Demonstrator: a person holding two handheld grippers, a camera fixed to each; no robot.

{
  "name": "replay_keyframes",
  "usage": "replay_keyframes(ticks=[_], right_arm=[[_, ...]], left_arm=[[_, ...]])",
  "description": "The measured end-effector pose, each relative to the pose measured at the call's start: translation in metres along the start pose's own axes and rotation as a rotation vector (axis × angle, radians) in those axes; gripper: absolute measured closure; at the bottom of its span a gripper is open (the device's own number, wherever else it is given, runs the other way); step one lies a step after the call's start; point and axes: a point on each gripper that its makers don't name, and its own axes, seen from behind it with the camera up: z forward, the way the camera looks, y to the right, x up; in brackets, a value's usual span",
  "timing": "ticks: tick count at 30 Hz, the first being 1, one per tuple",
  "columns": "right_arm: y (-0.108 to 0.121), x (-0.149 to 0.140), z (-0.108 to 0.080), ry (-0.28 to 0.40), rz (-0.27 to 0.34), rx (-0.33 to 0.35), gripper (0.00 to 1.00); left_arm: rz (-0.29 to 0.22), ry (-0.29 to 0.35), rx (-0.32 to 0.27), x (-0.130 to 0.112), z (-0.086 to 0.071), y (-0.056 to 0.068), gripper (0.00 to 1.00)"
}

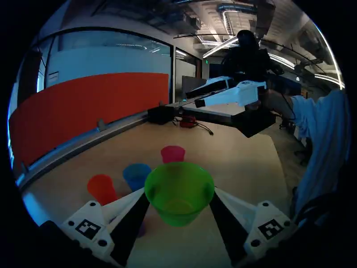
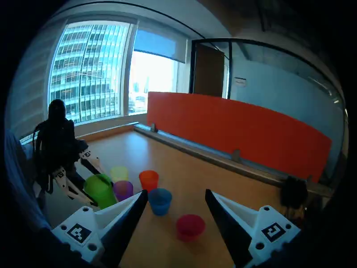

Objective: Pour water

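Five cups (image 2: 148, 179) near green cup (image 1: 179, 192), seemingly gripped

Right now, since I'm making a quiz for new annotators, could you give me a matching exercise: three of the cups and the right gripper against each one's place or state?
Things:
1. green cup
2. pink cup
3. yellow cup
4. right gripper

Places or states:
a. open, holding nothing
b. on the table beside the purple cup
c. gripped by the left gripper
d. on the table, nearest the right gripper's camera

Pairs: 1-c; 2-d; 3-b; 4-a
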Motion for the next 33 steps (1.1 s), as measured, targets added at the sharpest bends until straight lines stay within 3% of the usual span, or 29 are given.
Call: replay_keyframes(ticks=[17, 33], right_arm=[[-0.008, -0.025, 0.017, -0.046, -0.018, 0.031, 0.00], [-0.022, -0.050, 0.048, -0.094, -0.057, 0.087, 0.00]], left_arm=[[0.022, 0.088, 0.082, 0.034, -0.031, -0.022, 0.14], [0.010, 0.123, 0.142, 0.040, -0.053, -0.037, 0.13]])
